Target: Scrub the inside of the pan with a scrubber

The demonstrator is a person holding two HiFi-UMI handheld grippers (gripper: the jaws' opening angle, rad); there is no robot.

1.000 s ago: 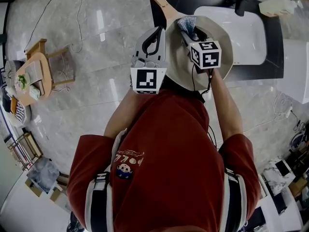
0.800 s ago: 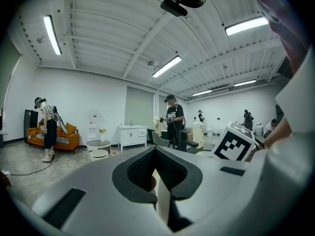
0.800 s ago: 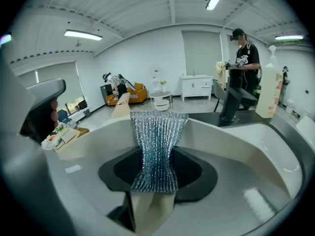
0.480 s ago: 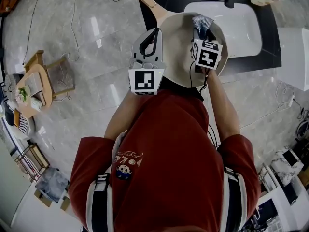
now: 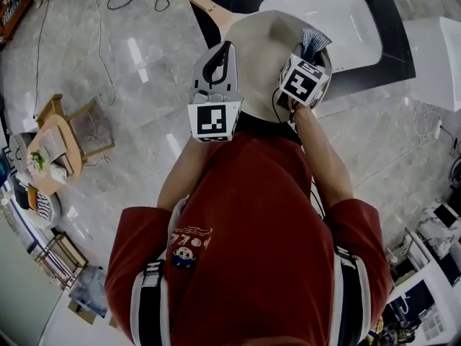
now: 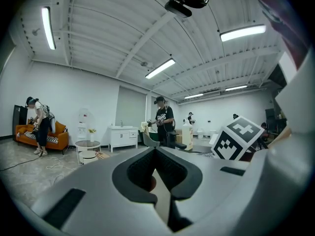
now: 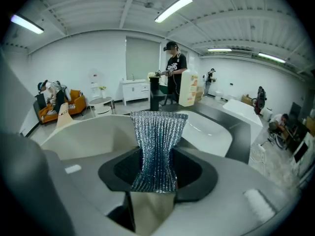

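Our right hand-held gripper (image 7: 153,178) clamps the scrubber (image 7: 156,141), whose free end stands inside the pan (image 5: 261,40). Our left hand-held gripper (image 6: 158,168), nearly closed, apparently pinches the pan's left rim, beside the sink (image 5: 349,21).

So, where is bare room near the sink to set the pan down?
The sink basin looks bare inside, and a dark counter strip lies free between it and the white block. It is crowded nearer the person: the pan, held by the left gripper, overlaps the counter, with the right gripper and scrubber at its right rim.
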